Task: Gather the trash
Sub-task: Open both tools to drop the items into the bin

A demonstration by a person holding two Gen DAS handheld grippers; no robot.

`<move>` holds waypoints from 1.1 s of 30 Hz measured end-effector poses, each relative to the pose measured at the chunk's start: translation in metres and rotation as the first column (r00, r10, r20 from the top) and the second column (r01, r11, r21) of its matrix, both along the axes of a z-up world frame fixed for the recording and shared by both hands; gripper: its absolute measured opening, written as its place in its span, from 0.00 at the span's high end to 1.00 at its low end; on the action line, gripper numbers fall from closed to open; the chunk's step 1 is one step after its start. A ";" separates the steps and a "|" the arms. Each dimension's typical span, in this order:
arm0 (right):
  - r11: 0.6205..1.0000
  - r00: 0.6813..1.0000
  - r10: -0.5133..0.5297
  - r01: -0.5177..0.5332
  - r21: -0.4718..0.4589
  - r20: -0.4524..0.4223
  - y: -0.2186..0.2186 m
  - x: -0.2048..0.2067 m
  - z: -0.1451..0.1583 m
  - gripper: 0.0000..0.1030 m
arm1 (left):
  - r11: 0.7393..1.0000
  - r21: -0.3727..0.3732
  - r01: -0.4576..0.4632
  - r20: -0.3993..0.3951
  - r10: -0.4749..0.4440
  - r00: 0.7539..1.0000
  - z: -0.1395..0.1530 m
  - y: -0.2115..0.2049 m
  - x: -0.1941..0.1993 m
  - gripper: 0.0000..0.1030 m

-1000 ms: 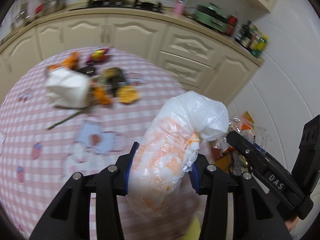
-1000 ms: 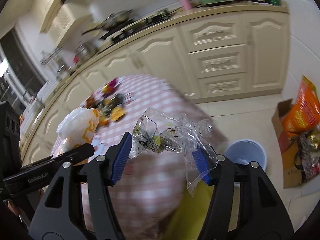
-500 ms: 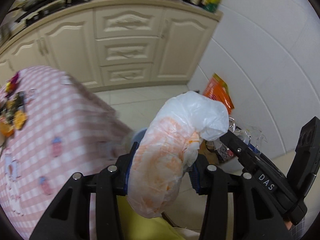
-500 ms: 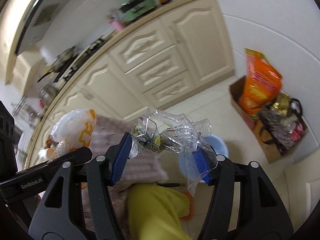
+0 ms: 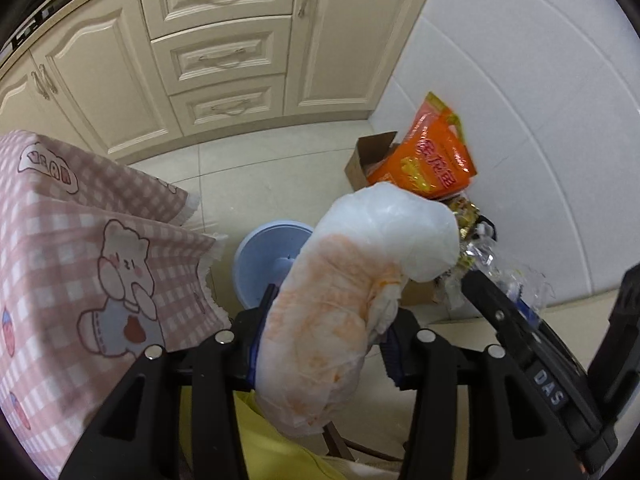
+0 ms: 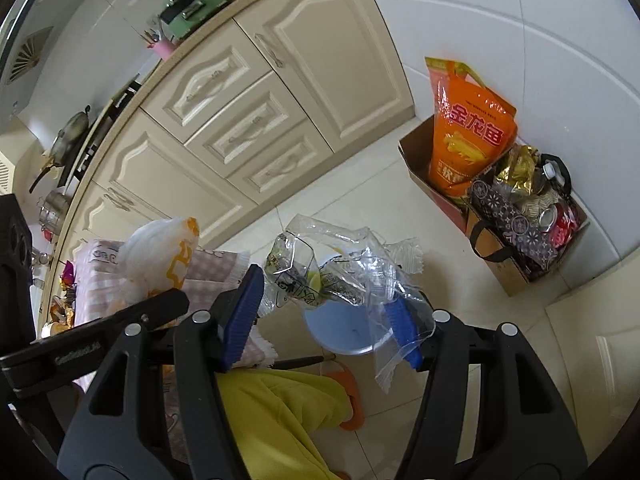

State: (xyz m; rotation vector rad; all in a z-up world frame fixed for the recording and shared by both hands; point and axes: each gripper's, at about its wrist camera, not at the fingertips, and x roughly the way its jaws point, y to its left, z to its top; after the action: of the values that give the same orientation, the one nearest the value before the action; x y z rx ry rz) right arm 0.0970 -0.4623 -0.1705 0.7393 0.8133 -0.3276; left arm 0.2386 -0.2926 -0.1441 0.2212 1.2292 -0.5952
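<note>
My left gripper (image 5: 324, 336) is shut on a crumpled white and orange plastic bag (image 5: 344, 296), held in the air over the floor. It also shows in the right wrist view (image 6: 160, 252). My right gripper (image 6: 328, 312) is shut on a crumpled clear plastic wrapper (image 6: 340, 268); the wrapper also shows in the left wrist view (image 5: 516, 280). A light blue trash bin (image 5: 264, 260) stands on the floor just beyond and below both grippers, partly hidden by the held trash (image 6: 344, 332).
The table with a pink checked cloth (image 5: 80, 248) is at the left. Cream cabinets (image 5: 224, 52) line the back. A cardboard box with an orange bag (image 6: 468, 128) and a patterned bag of cans (image 6: 528, 220) stand by the white wall. The person's yellow trouser leg (image 6: 276, 420) is below.
Both grippers have swung right, away from the table top and toward the floor. The blue bin is now straight ahead and closer. Both keep hold of their trash.
</note>
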 end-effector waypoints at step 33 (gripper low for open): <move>0.981 0.981 0.184 -0.187 -0.045 -0.062 0.046 0.061 0.011 0.23 | 0.984 0.080 -0.156 0.101 0.148 0.984 0.009 0.067 0.018 0.30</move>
State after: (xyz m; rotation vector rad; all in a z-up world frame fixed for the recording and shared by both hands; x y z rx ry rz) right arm 0.1579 -0.4159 -0.1598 0.6032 0.9182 -0.2019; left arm 0.2569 -0.2255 -0.1347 0.2243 1.1693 -0.3943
